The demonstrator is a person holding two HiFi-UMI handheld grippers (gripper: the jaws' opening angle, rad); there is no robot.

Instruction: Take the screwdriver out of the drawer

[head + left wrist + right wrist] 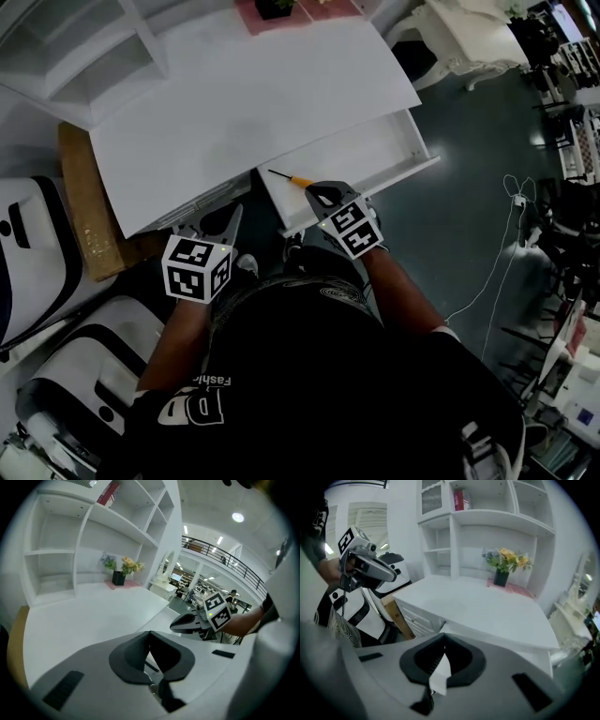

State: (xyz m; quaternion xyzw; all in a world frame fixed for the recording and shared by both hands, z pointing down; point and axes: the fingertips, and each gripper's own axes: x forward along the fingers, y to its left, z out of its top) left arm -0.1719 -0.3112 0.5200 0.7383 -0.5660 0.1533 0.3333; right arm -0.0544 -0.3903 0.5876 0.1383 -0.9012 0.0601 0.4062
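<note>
Head view, from the left of the frame: the left gripper [229, 218] hangs at the lower left, by the front edge of the desk [253, 103], well apart from the task's thing. Its jaws are pressed together with nothing between them, and its own view looks out over the bare desk top. I'd say it is only parked there out of the way, since the job needs one tool.

Toward the middle, the drawer [403, 141] is pulled out from under the desk top, so its white floor is open to reach from above. The screwdriver [292, 178] lies loose at the drawer's near left corner, thin shaft pointing toward upper left, orange handle toward lower right.

Just right of it and a little lower, the right gripper [317, 193] points steeply down, tips just beside the handle but, as far as I can tell, not touching it. Its jaws are closed tight and hold nothing. By my reading this is the approach. The jaws must spread before they can pinch the handle, and the nearby drawer front may crowd them.
</note>
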